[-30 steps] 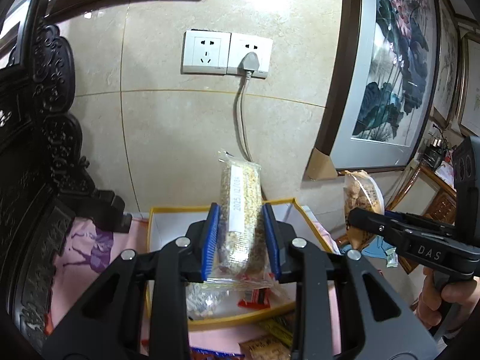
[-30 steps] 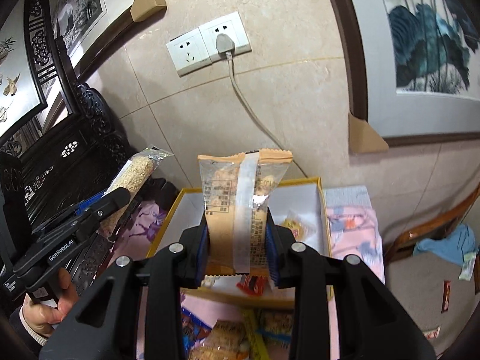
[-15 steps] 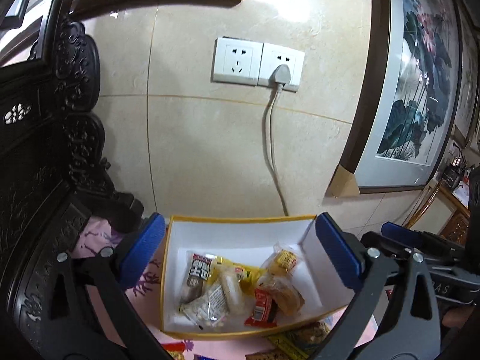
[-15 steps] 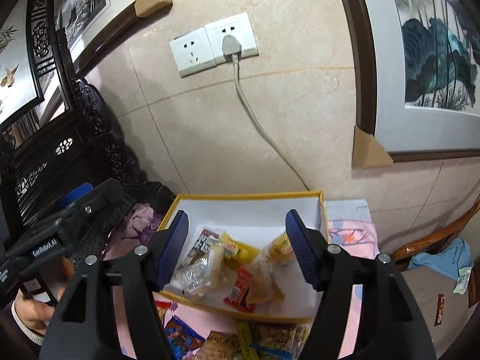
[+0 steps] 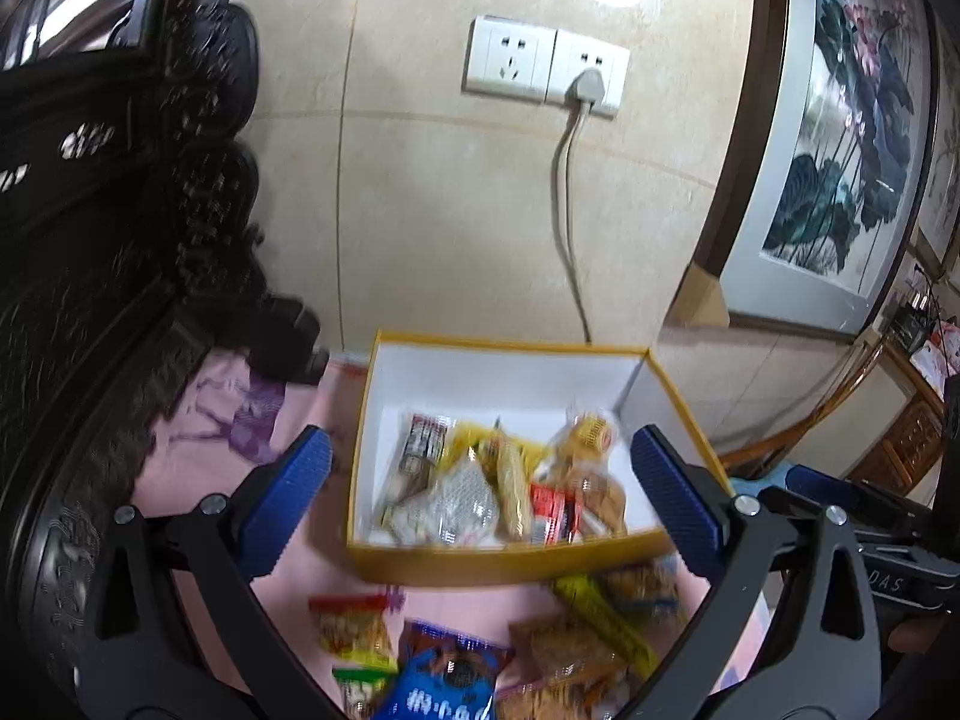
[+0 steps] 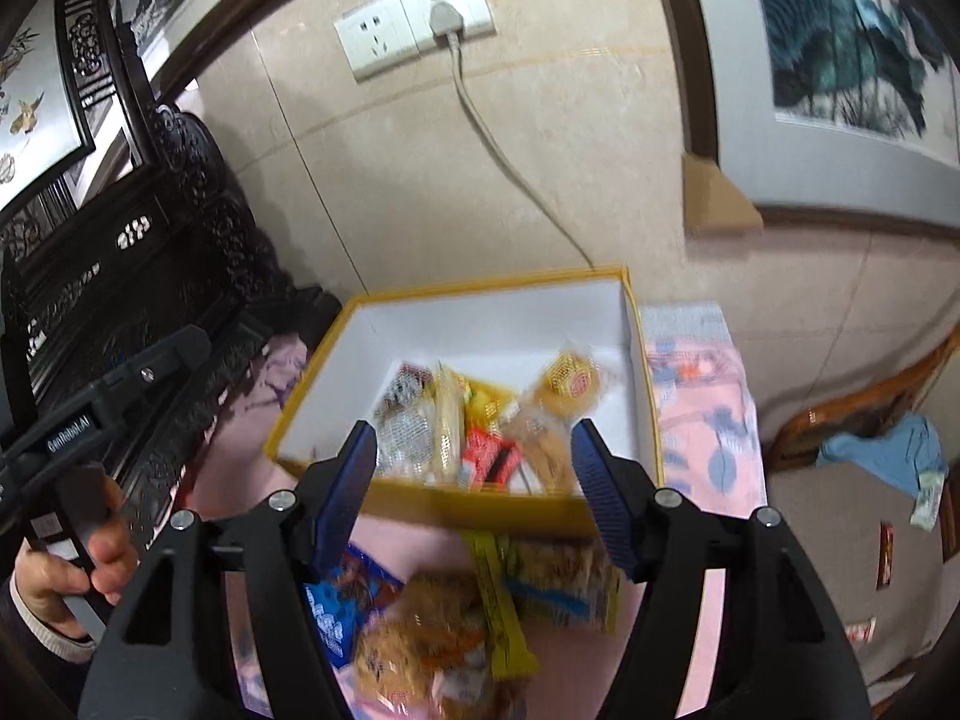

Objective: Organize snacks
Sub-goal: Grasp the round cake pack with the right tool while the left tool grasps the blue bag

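The right gripper [image 6: 474, 480] hung with its jaws apart and empty over the near wall of the yellow-rimmed box [image 6: 480, 504], which held several snack packets [image 6: 486, 420]. More packets [image 6: 480, 612] lay nearer on the pink cloth [image 6: 702, 420].

The left gripper [image 5: 480, 495], black with blue ribbed pads [image 5: 288, 495], has its two fingers spread very wide with nothing between them. The right gripper [image 6: 474, 489], also black with blue pads [image 6: 351, 489], is open too, but less wide. Both point downward. A hand [image 6: 66, 570] with a grey cuff grips the left gripper's handle.
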A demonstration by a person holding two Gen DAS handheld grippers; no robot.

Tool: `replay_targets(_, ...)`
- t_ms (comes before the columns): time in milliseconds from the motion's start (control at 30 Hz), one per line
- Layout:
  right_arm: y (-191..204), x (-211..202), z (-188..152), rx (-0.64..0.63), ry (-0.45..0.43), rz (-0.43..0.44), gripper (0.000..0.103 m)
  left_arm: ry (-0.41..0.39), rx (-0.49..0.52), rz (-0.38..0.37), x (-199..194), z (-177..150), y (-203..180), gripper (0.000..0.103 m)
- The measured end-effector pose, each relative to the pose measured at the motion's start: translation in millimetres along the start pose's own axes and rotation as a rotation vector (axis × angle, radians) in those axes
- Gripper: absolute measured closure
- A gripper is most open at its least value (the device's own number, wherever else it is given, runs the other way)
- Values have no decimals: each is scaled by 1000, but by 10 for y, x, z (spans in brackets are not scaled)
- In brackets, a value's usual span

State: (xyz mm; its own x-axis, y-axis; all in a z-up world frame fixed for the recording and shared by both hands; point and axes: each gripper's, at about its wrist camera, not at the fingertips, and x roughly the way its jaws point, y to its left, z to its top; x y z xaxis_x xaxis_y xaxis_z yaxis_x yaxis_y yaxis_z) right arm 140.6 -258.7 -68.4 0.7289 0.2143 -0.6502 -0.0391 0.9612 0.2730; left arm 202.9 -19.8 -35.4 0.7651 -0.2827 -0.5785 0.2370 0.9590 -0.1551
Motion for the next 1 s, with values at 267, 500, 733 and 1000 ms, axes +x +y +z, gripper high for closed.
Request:
replay_targets(267,-74,81,-763,76,140,-24,35,95,-30,13,-117,-483,123,2)
replay_targets(500,-76,330,-1331,148,274,-25,35,134,-30,41,-269,-766,259,2)
replay_targets(733,-42,604,-1548,157,362,-54,35,169,-36,88,-421,-972,463,2)
replay_targets(1000,-3,788,-1648,157,419,-60,35,190,-67,109,-502,-1075,595,2)
